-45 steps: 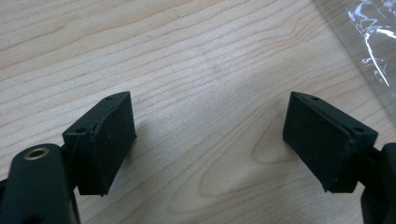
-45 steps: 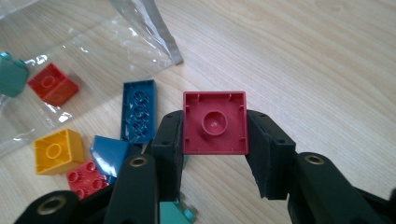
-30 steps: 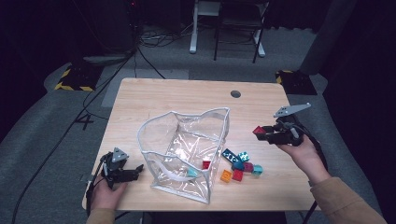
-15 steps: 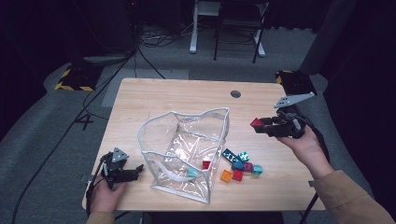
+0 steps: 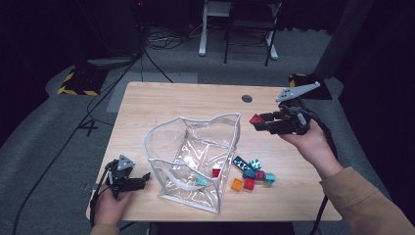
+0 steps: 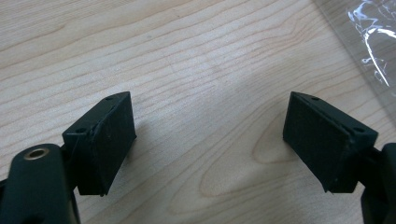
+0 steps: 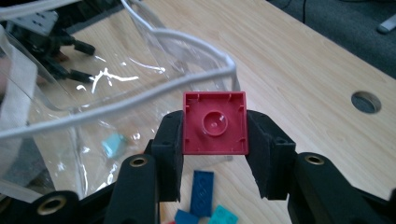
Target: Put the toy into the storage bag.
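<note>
High view, left to right. Left claw (image 5: 142, 178) rests low on the bench (image 5: 186, 100) at the near left corner, jaws wide apart with only bare wood between them in the left gripper view, nothing held. Just to its right stands the clear bag (image 5: 195, 161), mouth open upward, white-trimmed rim sagging a little; a small teal piece (image 5: 201, 181) and a red piece (image 5: 216, 172) lie inside near its bottom.

Right of the bag, on the bench below the right claw, sits a loose cluster of bricks (image 5: 252, 175): blue, teal, orange, red, magenta.

Right claw (image 5: 259, 122) is held up above the bench, just beside the bag's right upper rim, clamped on a red brick (image 5: 255, 119). Right gripper view shows the brick's hollow underside facing the camera, pinched square between both pads (image 7: 170, 140), with the bag rim directly beyond it.

Step in hand, as judged: carrying a picked brick to the bag. Next move calls for bringing the claw leftward over the rim, clear of the trim, then parting the jaws so the brick drops inside.

In the way: the sagging rim and the bag's near wall; a low approach could snag or push the bag. Left claw is near enough to steady it.
</note>
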{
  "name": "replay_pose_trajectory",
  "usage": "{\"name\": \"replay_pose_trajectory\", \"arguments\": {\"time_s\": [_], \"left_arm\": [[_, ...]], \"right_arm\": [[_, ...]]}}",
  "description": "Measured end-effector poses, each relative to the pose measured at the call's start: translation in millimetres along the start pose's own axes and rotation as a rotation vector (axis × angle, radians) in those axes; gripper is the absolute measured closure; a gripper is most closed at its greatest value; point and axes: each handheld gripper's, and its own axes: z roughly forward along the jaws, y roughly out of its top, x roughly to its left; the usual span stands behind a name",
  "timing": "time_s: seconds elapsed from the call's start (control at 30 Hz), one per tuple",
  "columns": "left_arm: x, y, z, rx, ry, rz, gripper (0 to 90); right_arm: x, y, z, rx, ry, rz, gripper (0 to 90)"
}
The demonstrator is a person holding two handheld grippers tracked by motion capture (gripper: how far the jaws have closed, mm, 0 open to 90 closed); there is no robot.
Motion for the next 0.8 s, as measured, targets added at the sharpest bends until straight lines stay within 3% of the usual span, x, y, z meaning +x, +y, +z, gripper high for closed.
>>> {"name": "replay_pose_trajectory", "arguments": {"time_s": [0.37, 0.8], "left_arm": [[0.1, 0.1, 0.0, 0.001, 0.000, 0.000, 17.1], [0.2, 0.1, 0.0, 0.002, 0.000, 0.000, 17.1]], "right_arm": [[21.5, 34.2, 21.2, 0.012, 0.039, -0.040, 58.6], [53.3, 72.9, 59.2, 0.058, 0.099, -0.110, 58.7]]}}
